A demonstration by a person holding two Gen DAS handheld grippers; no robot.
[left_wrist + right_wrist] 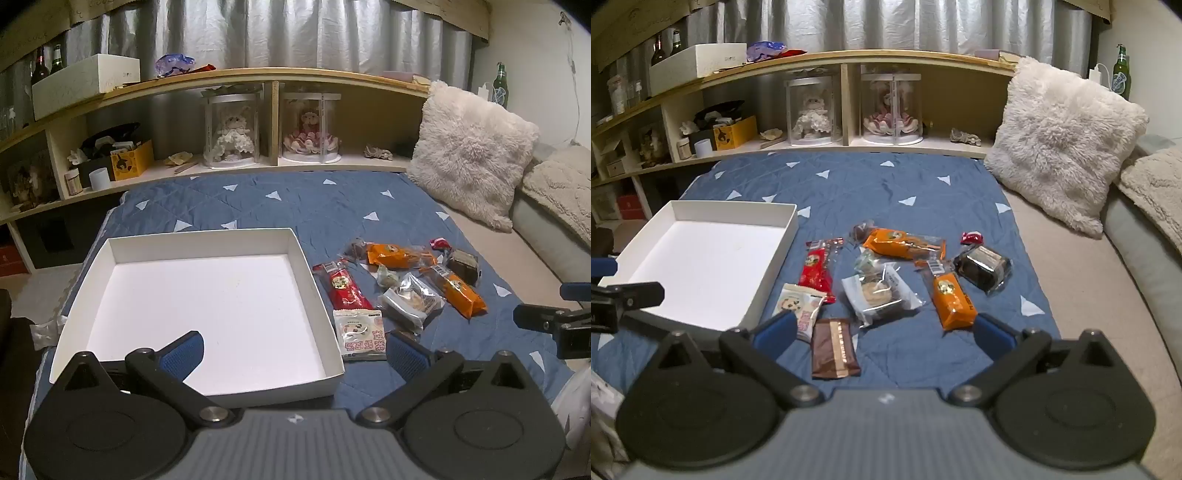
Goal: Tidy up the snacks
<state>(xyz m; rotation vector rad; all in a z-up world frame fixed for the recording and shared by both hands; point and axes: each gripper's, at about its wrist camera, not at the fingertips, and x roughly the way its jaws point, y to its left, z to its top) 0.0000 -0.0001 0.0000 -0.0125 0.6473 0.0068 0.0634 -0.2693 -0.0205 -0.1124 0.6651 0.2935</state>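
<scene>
On the left side of the blue quilt (886, 181) sits a shallow white cardboard tray (308, 266), nothing in it, its long side running toward the shelf. The left gripper (295, 352) hovers low at the tray's near edge, level and pointing straight ahead toward the shelving, its blue-padded fingers (183, 354) spread wide with nothing between them; one pad hangs over the tray's near corner, the other over the quilt just right of it.

Just beside the tray's right wall lie a red snack packet (817, 271) and, nearer, a white pouch with a cartoon face (798, 306). A brown wrapped bar (833, 349) lies close to the quilt's near edge. Toward the middle of the quilt is the loose heap: a clear bag with a round pastry (877, 293), a small green-wrapped sweet (866, 263), an orange packet (903, 245) lying crosswise behind them, and a second orange packet (951, 302) pointing toward the near edge. A dark cake in clear wrap (984, 267) lies furthest right, with a small red candy (971, 237) behind it.

The right gripper (884, 334) is held level over the near edge of the quilt, aimed at the heap, its jaws wide apart and holding nothing; the brown bar lies between its fingers, untouched.

A fluffy white pillow (1060, 140) leans at the quilt's far right corner.
</scene>
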